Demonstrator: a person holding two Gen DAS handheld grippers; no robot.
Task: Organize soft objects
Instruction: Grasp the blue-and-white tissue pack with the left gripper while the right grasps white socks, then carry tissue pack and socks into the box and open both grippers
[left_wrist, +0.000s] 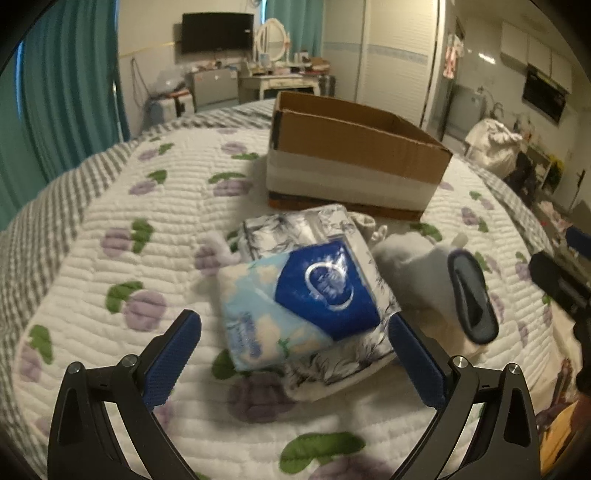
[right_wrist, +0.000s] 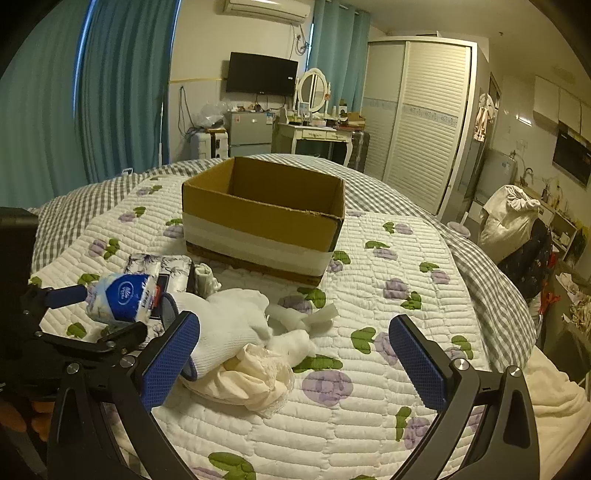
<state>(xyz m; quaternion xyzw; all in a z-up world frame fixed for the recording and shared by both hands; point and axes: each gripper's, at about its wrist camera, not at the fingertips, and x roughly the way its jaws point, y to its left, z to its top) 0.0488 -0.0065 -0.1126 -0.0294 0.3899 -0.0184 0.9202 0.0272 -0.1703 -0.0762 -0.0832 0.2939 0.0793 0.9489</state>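
Quilted bed (right_wrist: 369, 406) with cardboard box (right_wrist: 258, 221) toward its far edge: left gripper (left_wrist: 295, 332), jaws spread, is judged to be approaching the tissue pack (left_wrist: 295, 302) before the box; right gripper (right_wrist: 295, 350) is held released over the white glove (right_wrist: 225, 325); closure and transfer remain.

A bedroom: teal curtains (right_wrist: 110, 92) hang along the left wall, with an air conditioner (right_wrist: 266, 8) mounted high above a black television (right_wrist: 261, 78). Below stand a white dressing table (right_wrist: 314, 134) with an oval mirror (right_wrist: 313, 90) and a small grey fridge (right_wrist: 248, 133). A white louvered wardrobe (right_wrist: 424, 122) fills the right side.
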